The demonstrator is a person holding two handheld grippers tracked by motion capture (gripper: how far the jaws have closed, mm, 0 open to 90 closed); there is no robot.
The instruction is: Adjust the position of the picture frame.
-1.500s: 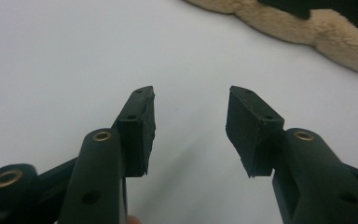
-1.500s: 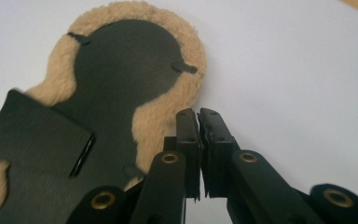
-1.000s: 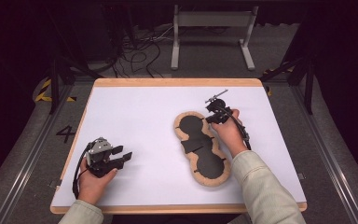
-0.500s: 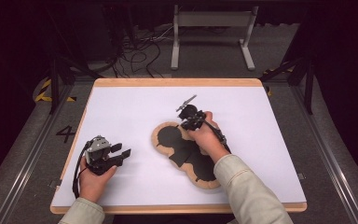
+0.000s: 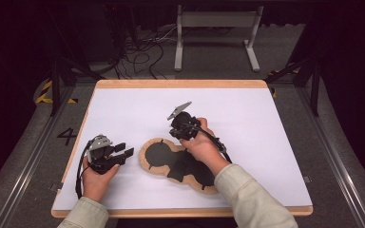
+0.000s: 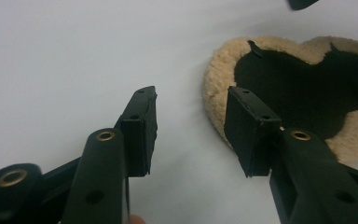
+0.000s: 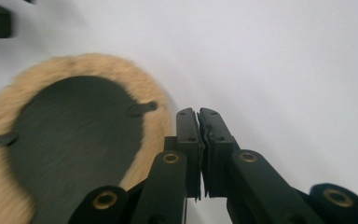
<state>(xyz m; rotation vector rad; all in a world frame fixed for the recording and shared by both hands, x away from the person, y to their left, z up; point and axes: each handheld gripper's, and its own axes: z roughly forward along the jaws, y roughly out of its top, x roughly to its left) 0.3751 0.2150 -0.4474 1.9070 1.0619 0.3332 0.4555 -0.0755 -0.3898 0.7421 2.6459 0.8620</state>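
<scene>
A flat black pad with a tan fleece rim (image 5: 158, 154) (image 6: 284, 79) (image 7: 74, 130), shaped like joined lobes, lies on the white table (image 5: 138, 109) in front of the middle. My right gripper (image 5: 179, 135) (image 7: 198, 116) is at its upper edge, jaws shut, with the fleece rim running in under them; the right hand covers the pad's middle. My left gripper (image 5: 123, 151) (image 6: 191, 126) hovers just left of the pad. Its jaws have just been closing a little but stand open with nothing between them, and its right fingertip (image 6: 249, 121) is close to the fleece edge.
The table has a wooden border (image 5: 180, 83). Behind it stand a metal frame (image 5: 216, 28) and loose cables (image 5: 142, 47) on the floor. White surface stretches to the left, back and right of the pad.
The right hand has moved left and toward the front, and the pad has slid and turned with it, ending close to the left gripper. The left hand has stayed in place.
</scene>
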